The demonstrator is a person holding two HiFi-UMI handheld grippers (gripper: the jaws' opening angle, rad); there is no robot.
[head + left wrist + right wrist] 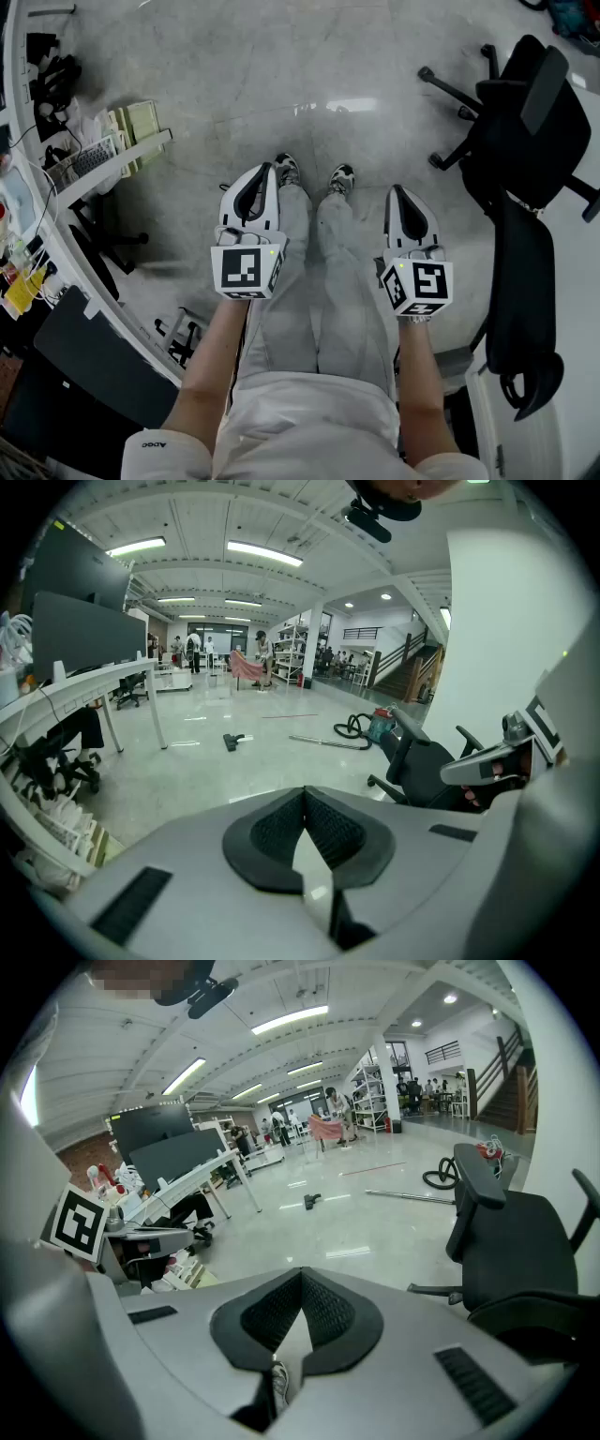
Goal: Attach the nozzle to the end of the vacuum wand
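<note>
Both tongs are clenched on nothing: the left gripper and the right gripper each show ribbed black pads pressed together with only floor beyond, and in the head view they hang side by side at centre frame. The task's things lie well apart from them. The small black floor nozzle rests on the glossy pale floor left of centre in the left gripper view. The long silver vacuum wand lies flat just to its right, with a gap between the two. The wand's far end runs toward the coiled black hose and the red and blue vacuum canister.

The step in hand, as I judge it, is the walk over; nothing is joined yet. To do it well, release both pairs of jaws on arrival. Take the wand near its nozzle-side end with one and the nozzle's neck with the other (the neck is too small to read from here). Then line neck and tube on one axis and push straight home.

In the way: the black swivel office chair at the right edge of the head view crowds that side, and the long white desk lines the left. People stand far back near shelves, upper centre of both gripper views
</note>
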